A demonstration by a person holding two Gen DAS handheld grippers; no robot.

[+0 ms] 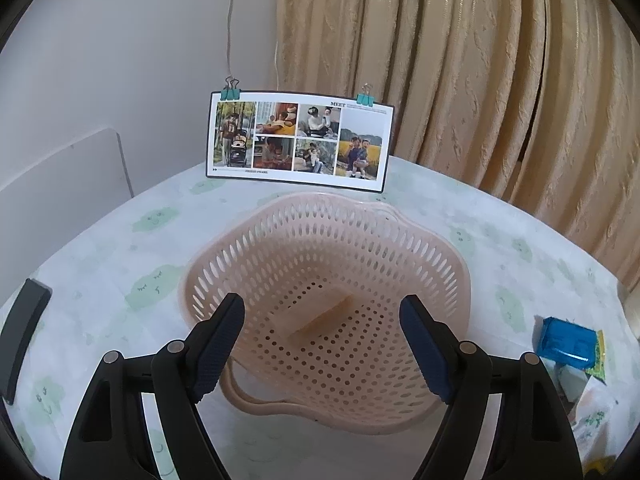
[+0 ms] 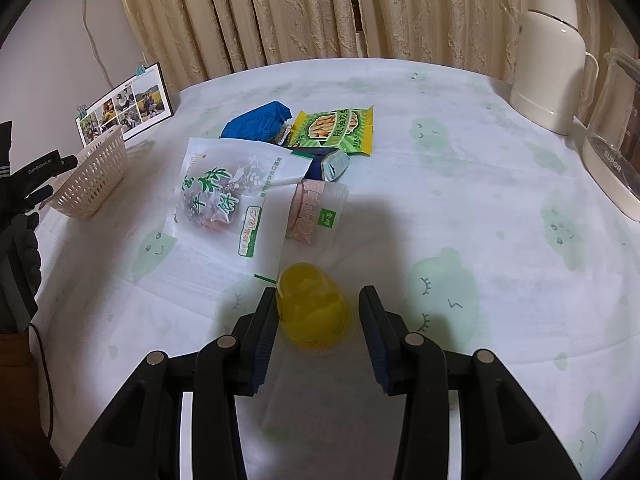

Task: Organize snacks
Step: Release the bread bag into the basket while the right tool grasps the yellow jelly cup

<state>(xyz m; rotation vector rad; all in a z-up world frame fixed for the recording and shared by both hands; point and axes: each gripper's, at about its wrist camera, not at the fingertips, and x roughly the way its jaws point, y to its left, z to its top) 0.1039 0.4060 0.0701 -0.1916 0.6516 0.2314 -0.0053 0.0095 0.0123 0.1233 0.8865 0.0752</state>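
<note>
Jelly cup [image 2: 312, 308], yellow and dome-shaped, sits on the worktop [image 2: 460, 208] between the wide-spread fingers of the right gripper [image 2: 318, 312], the left pad just beside it, the right pad apart; beyond the cup lie a white biscuit bag [image 2: 232, 196], a pink packet [image 2: 318, 212], a green peanut pack [image 2: 336, 128] and a blue pack [image 2: 256, 122]; left gripper [image 1: 322, 344] hovers open-fingered over the pink basket [image 1: 424, 256], which holds one tan bar [image 1: 316, 314].

A glass kettle [image 2: 616, 140] runs off the right edge of the right wrist view. White packets [image 1: 592, 408] in the left wrist view are cropped, print unreadable. A dark blue packet [image 2: 328, 164] lies half under a white wrapper [image 2: 236, 192].
</note>
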